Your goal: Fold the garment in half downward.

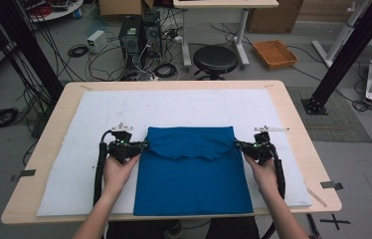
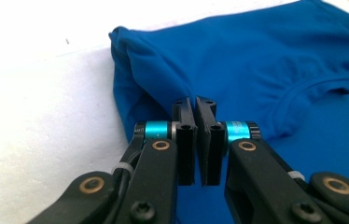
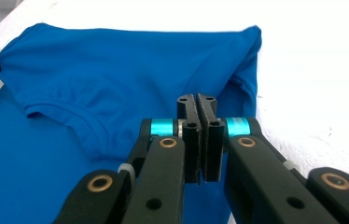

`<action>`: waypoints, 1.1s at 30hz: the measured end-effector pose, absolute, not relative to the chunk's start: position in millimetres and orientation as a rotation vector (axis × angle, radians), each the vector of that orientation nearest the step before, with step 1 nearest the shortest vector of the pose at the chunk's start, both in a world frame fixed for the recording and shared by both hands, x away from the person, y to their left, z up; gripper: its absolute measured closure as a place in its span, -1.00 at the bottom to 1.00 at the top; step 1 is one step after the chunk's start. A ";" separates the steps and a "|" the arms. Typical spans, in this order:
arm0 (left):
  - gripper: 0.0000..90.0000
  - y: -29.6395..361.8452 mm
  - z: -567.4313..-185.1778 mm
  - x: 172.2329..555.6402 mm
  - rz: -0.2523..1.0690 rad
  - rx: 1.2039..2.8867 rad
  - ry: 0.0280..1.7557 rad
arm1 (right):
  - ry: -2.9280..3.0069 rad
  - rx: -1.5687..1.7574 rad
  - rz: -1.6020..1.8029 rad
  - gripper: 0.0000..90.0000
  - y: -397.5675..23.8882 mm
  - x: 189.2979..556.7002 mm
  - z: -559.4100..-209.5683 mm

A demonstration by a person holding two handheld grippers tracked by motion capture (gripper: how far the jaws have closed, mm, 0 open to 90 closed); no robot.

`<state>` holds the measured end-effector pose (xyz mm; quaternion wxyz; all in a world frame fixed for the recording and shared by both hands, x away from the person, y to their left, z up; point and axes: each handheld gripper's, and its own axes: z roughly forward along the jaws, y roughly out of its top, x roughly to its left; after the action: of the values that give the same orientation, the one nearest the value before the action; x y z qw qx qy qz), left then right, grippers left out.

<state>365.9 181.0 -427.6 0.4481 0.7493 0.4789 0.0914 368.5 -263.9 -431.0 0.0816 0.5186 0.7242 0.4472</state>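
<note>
Blue T-shirt point(image 1: 192, 172) lay flat on the white padded surface point(image 1: 74, 164), top part folded down toward the person so the neckline edge point(image 1: 194, 155) sat across the middle. It lay between the two grippers, edges right at their tips.

Left hand-held gripper point(image 1: 143, 146) was closed down at the shirt's left side fold. In the left gripper view point(image 2: 195, 105) the jaws met almost flush, with the folded cloth bunched right at the tips. It looked pinched, but only by a thin bite.

Right hand-held gripper point(image 1: 238, 145) was likewise closed, at the right side fold. In the right gripper view point(image 3: 196, 102) the pads stood together with blue fabric directly ahead of and under them. I couldn't tell how much cloth, or how many layers, was actually between them.

Risks as I judged them:
- Shallow bite on either side: the cloth could slip out on the lift, one corner would drop and the fold would skew.
- Grabbing only the upper layer: the flap would peel away from the body underneath and undo the fold.
- Uneven pull between the two hands: the neckline edge would shift off-centre, with wrinkles across the chest.
- Dragging rather than lifting: the fabric could catch on the padded surface and bunch up near the person's edge.
- The right grip looked the less certain of the two, so I'd watch that one first.
</note>
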 end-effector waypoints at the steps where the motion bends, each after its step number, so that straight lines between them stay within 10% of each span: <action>1: 0.93 181.9 -425.6 363.9 0.224 1.852 1.177 | 2.162 1.542 1.334 0.99 -263.8 366.2 -428.7; 33: 0.93 197.4 -400.1 252.4 0.088 1.862 0.997 | 2.271 1.233 1.328 0.99 -266.8 242.4 -395.2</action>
<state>252.4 197.4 -400.1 0.4913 0.7672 0.4108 0.0361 242.4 -266.8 -395.2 0.1179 0.4215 0.7762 0.4538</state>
